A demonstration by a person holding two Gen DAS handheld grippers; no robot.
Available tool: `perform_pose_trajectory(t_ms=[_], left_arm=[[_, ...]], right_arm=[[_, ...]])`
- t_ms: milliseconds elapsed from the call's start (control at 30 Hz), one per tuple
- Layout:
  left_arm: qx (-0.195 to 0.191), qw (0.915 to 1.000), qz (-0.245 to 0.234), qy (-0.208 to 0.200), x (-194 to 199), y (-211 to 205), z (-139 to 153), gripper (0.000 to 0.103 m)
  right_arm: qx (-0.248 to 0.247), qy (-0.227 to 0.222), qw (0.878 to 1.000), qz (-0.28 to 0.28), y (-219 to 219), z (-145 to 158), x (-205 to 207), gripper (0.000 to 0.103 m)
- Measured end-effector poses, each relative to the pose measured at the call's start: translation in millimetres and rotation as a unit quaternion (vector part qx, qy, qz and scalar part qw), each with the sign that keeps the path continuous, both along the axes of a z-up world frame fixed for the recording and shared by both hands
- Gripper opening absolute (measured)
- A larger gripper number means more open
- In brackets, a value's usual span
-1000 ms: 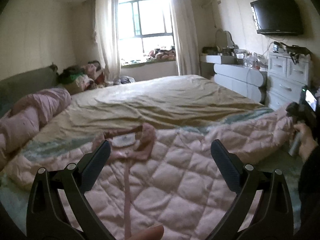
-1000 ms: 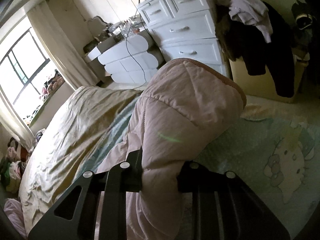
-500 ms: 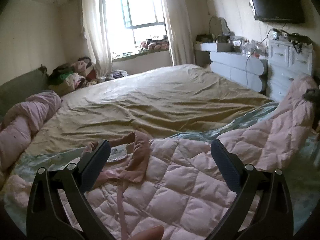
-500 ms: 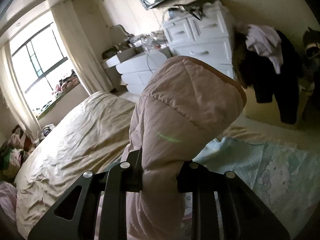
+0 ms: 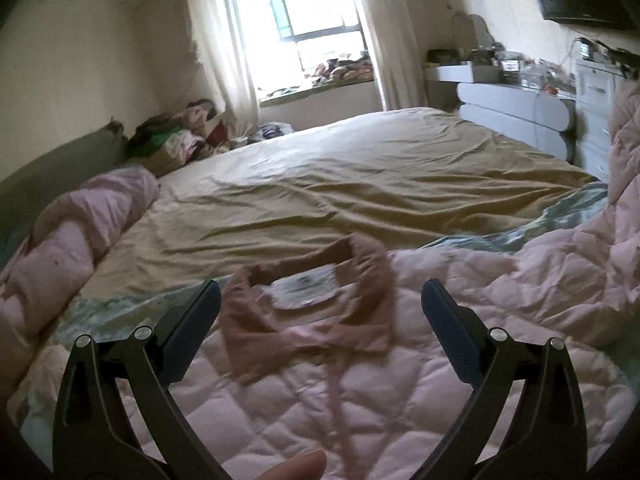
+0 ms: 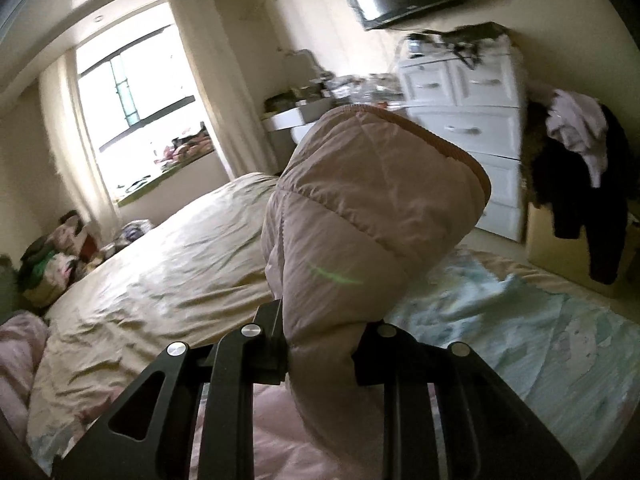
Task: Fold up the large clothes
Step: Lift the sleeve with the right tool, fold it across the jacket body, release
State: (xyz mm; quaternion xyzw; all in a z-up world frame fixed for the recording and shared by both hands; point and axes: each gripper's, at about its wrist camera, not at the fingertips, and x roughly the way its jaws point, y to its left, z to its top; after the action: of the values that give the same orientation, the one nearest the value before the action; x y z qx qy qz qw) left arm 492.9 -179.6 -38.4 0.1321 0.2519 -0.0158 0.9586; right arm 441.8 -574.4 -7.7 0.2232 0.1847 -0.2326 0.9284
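Note:
A pink quilted jacket [image 5: 360,392] lies spread on the near side of the bed, its darker pink collar [image 5: 312,312] and white label facing me. My left gripper [image 5: 320,312] hovers open just above the collar, one finger on each side of it, touching nothing. In the right wrist view my right gripper [image 6: 320,344] is shut on the jacket's sleeve [image 6: 368,208], which stands up in front of the camera with its ribbed cuff on top. That lifted sleeve [image 5: 624,160] rises at the right edge of the left wrist view.
A tan sheet [image 5: 360,184] covers the bed, with a pale green printed blanket [image 6: 540,328] under the jacket. A rolled pink quilt [image 5: 72,240] lies at the left. White drawers [image 6: 460,120], a cluttered dresser [image 5: 516,100] and hanging dark clothes [image 6: 576,184] stand along the right wall.
My right gripper has lifted the sleeve up off the bed and rolled upright. My left gripper has slid left, so that the collar now sits between its fingers.

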Motion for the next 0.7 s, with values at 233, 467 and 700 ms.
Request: perform_pose_trajectory(t_ms=[233,467,700], left_arm=[[-0.018,0.9992,0.036,0.004,-9,63,0,0.094],[-0.036,0.9961,0.081,-0.004,-20,127,9,0.094],[-0.042,0.9935,0.105,-0.010,-33,171,13,0.094]], right_arm=[[-0.016,0.003,0.997,0.080,99,19,17,0.020],[-0.020,0.022,0.988,0.151,199,11,42,0.020],[-0.032,0.041,0.975,0.214,294,-6,48,0.020]])
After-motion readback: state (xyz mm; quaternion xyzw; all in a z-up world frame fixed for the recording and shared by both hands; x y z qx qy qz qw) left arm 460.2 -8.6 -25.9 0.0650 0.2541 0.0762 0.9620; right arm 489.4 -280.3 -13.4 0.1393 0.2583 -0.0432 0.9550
